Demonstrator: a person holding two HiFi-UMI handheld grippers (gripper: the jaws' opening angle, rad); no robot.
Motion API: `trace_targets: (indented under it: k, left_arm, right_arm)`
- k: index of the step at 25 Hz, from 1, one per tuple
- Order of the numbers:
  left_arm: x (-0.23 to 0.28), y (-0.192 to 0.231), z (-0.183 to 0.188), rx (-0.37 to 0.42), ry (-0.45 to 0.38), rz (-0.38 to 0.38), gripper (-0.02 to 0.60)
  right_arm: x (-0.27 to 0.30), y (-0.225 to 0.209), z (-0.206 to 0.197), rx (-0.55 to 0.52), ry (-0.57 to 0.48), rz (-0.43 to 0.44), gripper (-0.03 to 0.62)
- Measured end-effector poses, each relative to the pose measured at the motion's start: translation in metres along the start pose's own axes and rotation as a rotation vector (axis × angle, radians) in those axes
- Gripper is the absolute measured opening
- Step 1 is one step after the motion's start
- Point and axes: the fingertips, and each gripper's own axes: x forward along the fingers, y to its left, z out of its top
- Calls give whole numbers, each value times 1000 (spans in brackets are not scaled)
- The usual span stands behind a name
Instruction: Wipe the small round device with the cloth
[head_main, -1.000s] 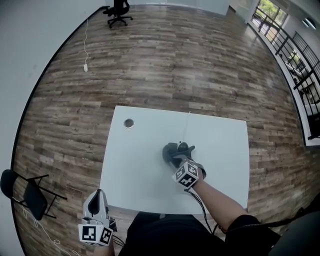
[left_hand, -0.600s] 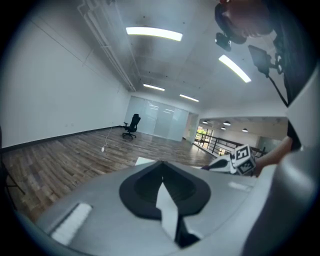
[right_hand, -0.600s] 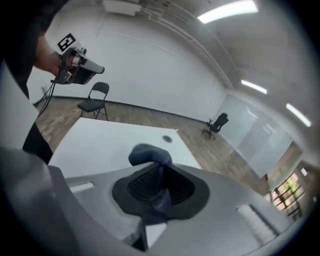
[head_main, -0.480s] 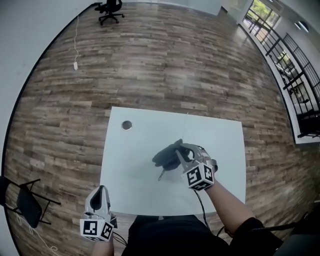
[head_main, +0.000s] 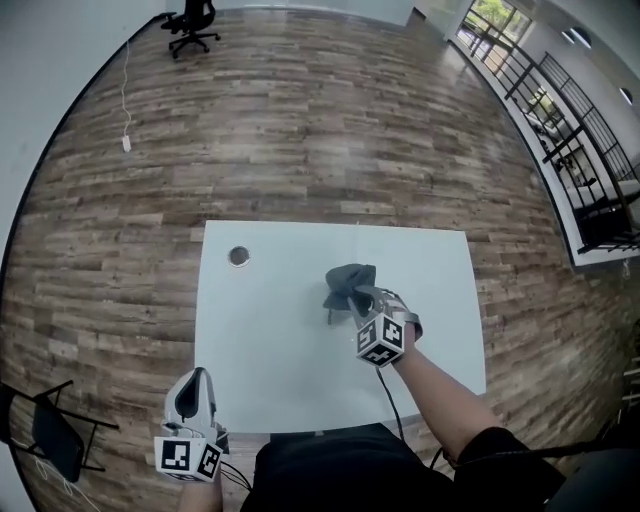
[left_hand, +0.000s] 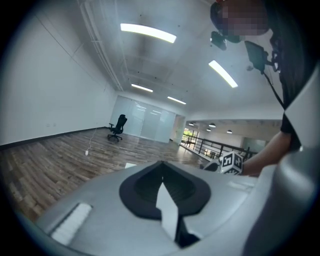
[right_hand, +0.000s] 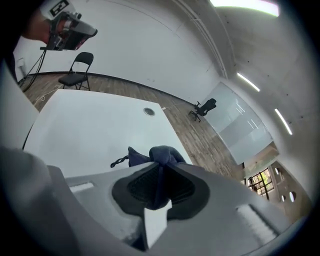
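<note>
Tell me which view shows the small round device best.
The head view: it looks down on the small round device, which lies alone near the far left corner of the white table. The right gripper view shows it too, but smaller and at a slant. The left gripper view does not show it.

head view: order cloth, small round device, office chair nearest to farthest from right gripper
1. cloth, in the right gripper's fingers
2. small round device, far left corner of the table
3. office chair, across the floor, upper left
</note>
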Motion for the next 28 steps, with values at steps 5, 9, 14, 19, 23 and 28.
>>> trace_targets:
  k: [5, 9, 14, 19, 23, 28]
  left_arm:
    - [0, 1, -8, 28, 3, -19, 3]
    - [4, 0, -4, 14, -28, -31, 3]
    - [0, 0, -6, 14, -36, -40, 3]
    - [8, -16, -12, 2, -30, -97, 3]
    - [29, -37, -10, 13, -34, -182, 3]
    - [54, -76, -1, 83, -40, -310, 3]
  right_arm:
    - [-2, 25, 11, -110, -7, -9, 37]
    - [2, 42, 8, -166, 18, 32, 37]
    - [13, 66, -2, -122, 83, 149, 37]
    - [6, 100, -20, -15, 145, 275, 37]
    - [-20, 111, -28, 23, 120, 264, 37]
    - [-67, 100, -54, 172, 64, 156, 37]
